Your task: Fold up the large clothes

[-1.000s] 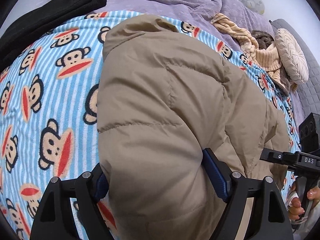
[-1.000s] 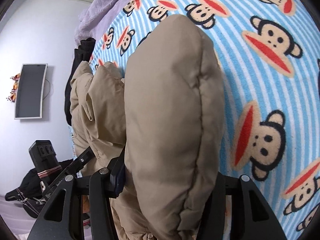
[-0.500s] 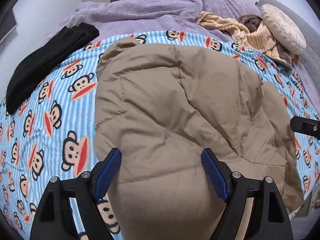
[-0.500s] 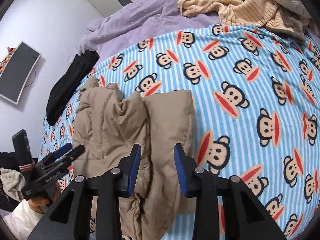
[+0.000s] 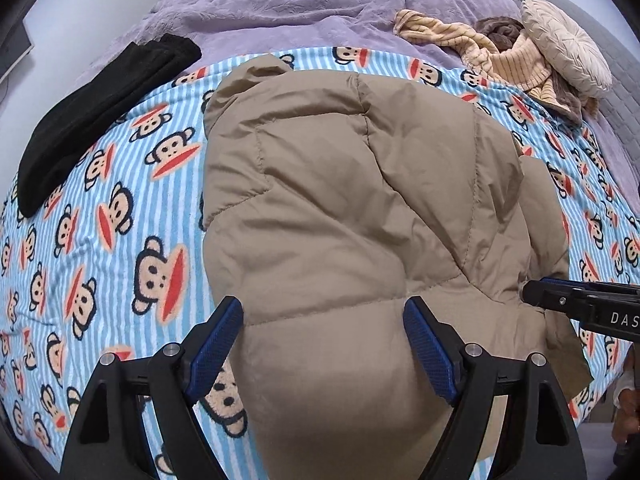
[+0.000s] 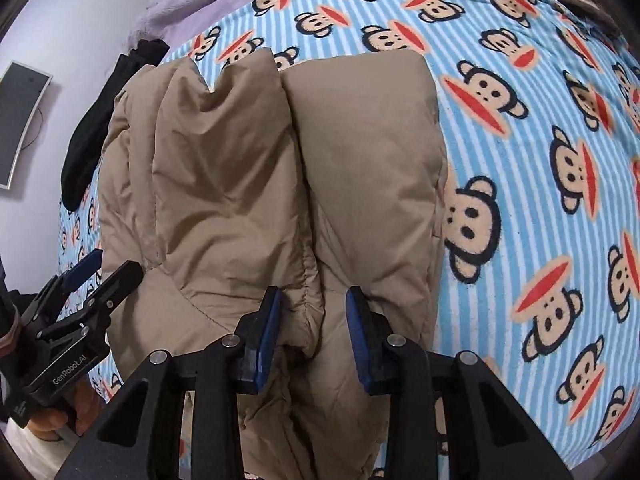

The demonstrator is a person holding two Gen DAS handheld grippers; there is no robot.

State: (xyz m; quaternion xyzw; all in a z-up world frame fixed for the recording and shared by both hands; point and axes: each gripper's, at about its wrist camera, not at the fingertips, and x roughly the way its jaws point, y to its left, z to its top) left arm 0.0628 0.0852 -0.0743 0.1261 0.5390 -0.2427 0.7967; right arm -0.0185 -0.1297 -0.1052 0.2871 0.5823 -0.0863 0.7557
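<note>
A tan puffer jacket [image 5: 340, 200] lies folded lengthwise on a monkey-print striped blanket [image 5: 100, 220]. My left gripper [image 5: 322, 312] hovers over its near end, open wide. Neither of its pads touches the fabric, and blanket shows beside the left pad. In the right wrist view the jacket [image 6: 260, 168] shows two padded lengths side by side. My right gripper [image 6: 313, 296] hangs over the crease between them, jaws narrowed but open, and I see no pinch. The right gripper's [image 5: 532, 292] tip shows at the jacket's right edge. The left gripper [image 6: 92, 276] sits at the jacket's left edge.
A folded black garment [image 5: 100, 112] lies at the blanket's far left. Beyond it spreads a purple duvet [image 5: 300, 12], with striped clothes [image 5: 480, 44] and a round cushion [image 5: 564, 48] at the far right. A screen [image 6: 24, 120] hangs on the wall. A person's hand [image 6: 52, 420] grips the left tool.
Both grippers let go of the jacket and lifted away, so more of the bed shows. The right jaws narrowed from a wide hold on the thick folded part. The jacket now lies flat.
</note>
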